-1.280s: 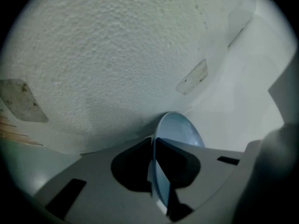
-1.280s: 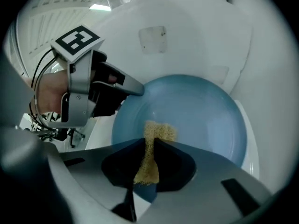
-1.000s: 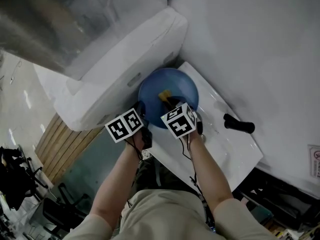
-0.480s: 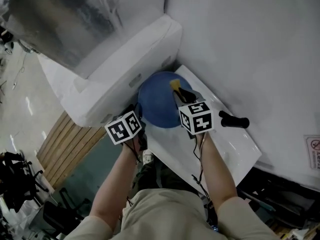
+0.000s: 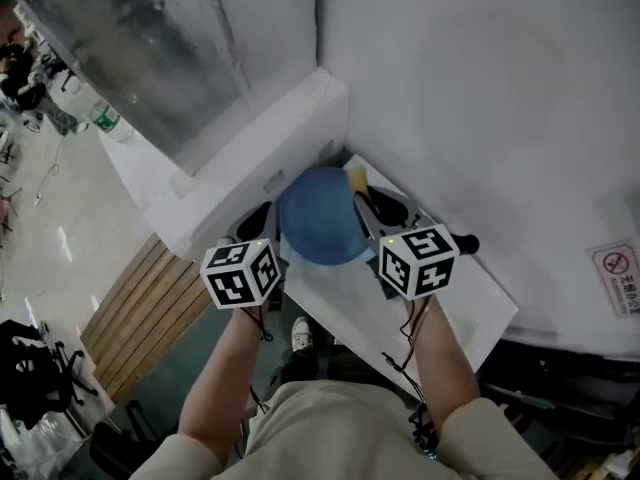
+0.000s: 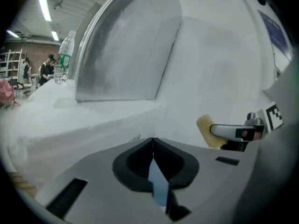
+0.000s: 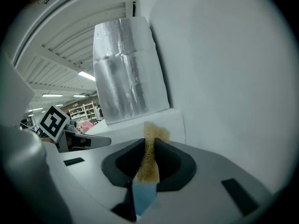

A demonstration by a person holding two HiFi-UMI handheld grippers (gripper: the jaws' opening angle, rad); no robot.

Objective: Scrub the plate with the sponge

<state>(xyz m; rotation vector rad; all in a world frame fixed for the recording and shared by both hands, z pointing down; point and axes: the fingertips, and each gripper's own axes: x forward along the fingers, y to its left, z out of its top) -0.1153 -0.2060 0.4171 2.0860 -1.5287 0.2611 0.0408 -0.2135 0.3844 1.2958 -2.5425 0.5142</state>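
Grips the blue plate [image 5: 318, 230] by its rim in the left tool [image 6: 153, 148], jaws just closed, and pinches the yellow sponge [image 7: 148, 164] in the right tool [image 7: 150, 143], both held above the table [image 5: 450, 308]. Seems to have the scrubbing still to do. Should mind the white ledge [image 5: 250, 158] behind and the black cylinder [image 5: 465, 242] on the table.

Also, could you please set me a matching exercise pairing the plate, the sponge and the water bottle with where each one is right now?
Things:
1. plate
2. sponge
3. water bottle

Places:
A. clamped in the right gripper
B. standing upright on the white ledge
C. held by its rim in the left gripper

Pairs: 1-C, 2-A, 3-B. The left gripper's jaws have just closed on that rim.
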